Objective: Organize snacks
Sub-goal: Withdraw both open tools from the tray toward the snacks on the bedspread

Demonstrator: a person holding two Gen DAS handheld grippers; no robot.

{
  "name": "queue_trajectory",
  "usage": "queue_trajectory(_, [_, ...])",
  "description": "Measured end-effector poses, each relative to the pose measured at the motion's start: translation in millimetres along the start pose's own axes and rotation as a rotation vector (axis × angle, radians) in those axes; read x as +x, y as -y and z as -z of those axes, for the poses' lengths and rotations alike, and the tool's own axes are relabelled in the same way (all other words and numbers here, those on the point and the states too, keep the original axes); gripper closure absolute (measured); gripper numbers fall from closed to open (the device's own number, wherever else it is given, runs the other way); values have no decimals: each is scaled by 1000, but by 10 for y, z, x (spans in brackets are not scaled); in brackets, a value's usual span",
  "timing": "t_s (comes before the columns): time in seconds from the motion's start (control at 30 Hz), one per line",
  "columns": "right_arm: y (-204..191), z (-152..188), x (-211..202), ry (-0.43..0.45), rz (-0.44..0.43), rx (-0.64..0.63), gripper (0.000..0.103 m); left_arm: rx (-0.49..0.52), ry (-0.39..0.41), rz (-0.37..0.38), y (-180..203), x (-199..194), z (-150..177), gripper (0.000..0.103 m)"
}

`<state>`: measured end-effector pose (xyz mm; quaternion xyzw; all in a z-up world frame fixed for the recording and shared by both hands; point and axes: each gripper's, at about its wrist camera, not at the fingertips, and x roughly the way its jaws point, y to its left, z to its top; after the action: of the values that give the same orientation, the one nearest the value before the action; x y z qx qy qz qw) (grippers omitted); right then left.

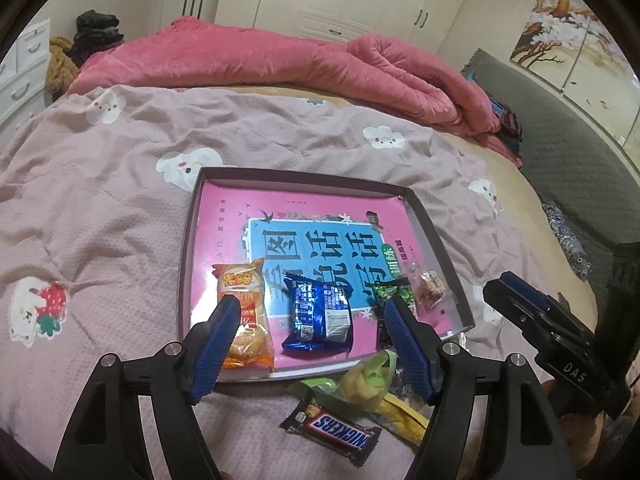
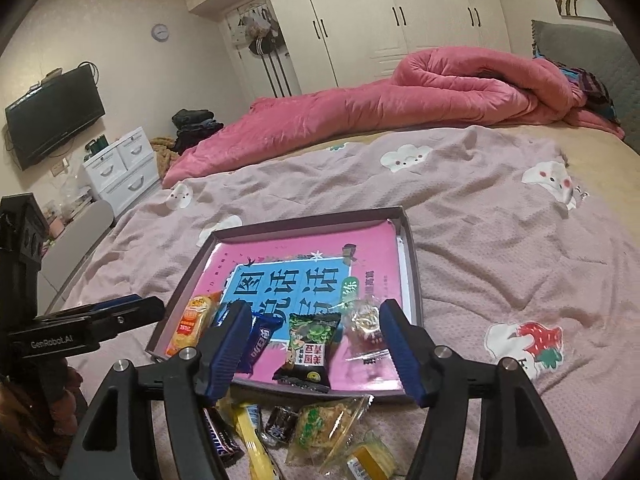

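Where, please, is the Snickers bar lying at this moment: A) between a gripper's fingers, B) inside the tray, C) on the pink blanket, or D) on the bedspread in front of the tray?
D: the Snickers bar lies on the bedspread, outside the near edge of the tray.

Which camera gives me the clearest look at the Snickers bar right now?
The left wrist view. There the Snickers bar lies whole and unobstructed on the pink bedspread, in front of the tray, with its logo readable. The right wrist view shows only a dark sliver of it, mostly hidden behind the right hand-held gripper.
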<state>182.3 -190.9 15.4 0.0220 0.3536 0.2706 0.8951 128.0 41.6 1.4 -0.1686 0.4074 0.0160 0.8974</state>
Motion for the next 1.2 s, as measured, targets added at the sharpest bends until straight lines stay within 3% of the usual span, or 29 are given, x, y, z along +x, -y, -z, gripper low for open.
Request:
queue_trajectory(0.37, [-94, 98, -56, -11, 48, -34, 37, 8, 3, -11, -1, -89, 66, 27])
queue_trajectory(1.2, [-59, 311, -367, -35, 62, 0, 37, 79, -25, -4, 149, -242, 291, 27])
